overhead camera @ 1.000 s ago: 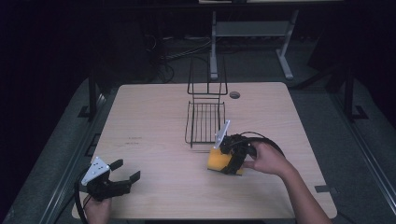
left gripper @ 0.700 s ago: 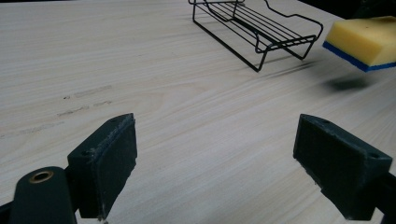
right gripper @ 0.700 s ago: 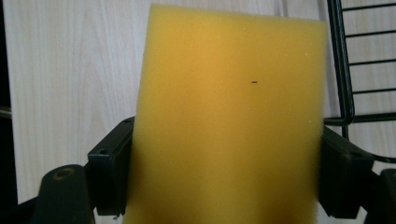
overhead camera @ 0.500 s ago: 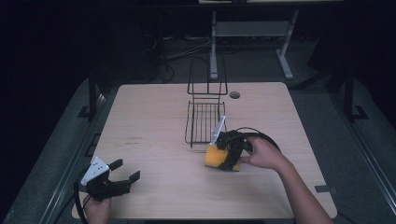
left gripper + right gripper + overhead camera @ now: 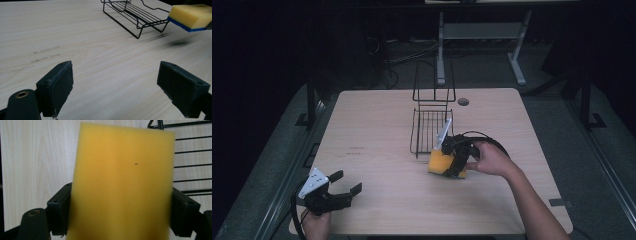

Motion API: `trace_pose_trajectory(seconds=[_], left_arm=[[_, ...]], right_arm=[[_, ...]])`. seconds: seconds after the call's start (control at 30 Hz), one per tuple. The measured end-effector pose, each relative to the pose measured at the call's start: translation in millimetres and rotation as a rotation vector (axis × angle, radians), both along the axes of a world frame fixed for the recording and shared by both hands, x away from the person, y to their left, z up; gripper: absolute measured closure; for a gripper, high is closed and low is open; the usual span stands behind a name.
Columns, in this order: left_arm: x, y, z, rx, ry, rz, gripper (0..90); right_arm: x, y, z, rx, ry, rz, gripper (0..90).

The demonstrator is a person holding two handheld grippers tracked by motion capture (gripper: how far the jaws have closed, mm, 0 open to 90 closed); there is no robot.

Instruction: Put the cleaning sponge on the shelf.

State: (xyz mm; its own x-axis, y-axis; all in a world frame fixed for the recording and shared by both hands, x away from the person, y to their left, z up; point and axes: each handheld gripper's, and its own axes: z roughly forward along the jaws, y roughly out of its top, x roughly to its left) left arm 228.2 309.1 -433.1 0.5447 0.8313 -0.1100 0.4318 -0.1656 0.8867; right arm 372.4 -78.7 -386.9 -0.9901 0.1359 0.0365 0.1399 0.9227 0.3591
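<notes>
A yellow sponge (image 5: 440, 162) with a blue underside is held just above the table, clamped by my right gripper (image 5: 455, 161) near the front edge of a black wire rack (image 5: 430, 128). In the right gripper view the sponge (image 5: 122, 182) sits between both pads, yellow face up, with the rack's wires (image 5: 192, 165) at the right. The left gripper view has the sponge (image 5: 191, 17) hovering over its shadow, right of the rack (image 5: 136, 15). My left gripper (image 5: 343, 185) is open at the table's front left corner, its pads (image 5: 56, 87) wide apart over bare wood.
The wooden table (image 5: 377, 130) has a round cable hole (image 5: 463, 101) behind the rack. The rack's tall wire back (image 5: 434, 80) stands upright at its far end. A metal stand (image 5: 482, 35) and dark floor lie beyond the table.
My right gripper has carried the sponge slightly left and toward the rack's front edge. My left gripper has barely moved.
</notes>
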Motion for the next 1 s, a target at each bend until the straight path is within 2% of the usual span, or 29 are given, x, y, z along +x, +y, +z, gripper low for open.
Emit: trace_pose_trajectory(seconds=[0.47, 0.77, 1.0], left_arm=[[-0.2, 0.0, 0.2, -0.002, 0.0, 0.0, 12.8], [-0.3, 0.3, 0.3, -0.003, -0.001, 0.001, 12.9], [-0.3, 0.5, 0.4, -0.004, -0.002, 0.001, 12.8]], right_arm=[[6.2, 6.1, 3.6, -0.002, 0.006, -0.003, 20.6], [11.6, 10.5, 6.3, 0.007, -0.005, 0.017, 20.6], [15.6, 13.4, 5.2, 0.005, 0.007, 0.012, 20.6]])
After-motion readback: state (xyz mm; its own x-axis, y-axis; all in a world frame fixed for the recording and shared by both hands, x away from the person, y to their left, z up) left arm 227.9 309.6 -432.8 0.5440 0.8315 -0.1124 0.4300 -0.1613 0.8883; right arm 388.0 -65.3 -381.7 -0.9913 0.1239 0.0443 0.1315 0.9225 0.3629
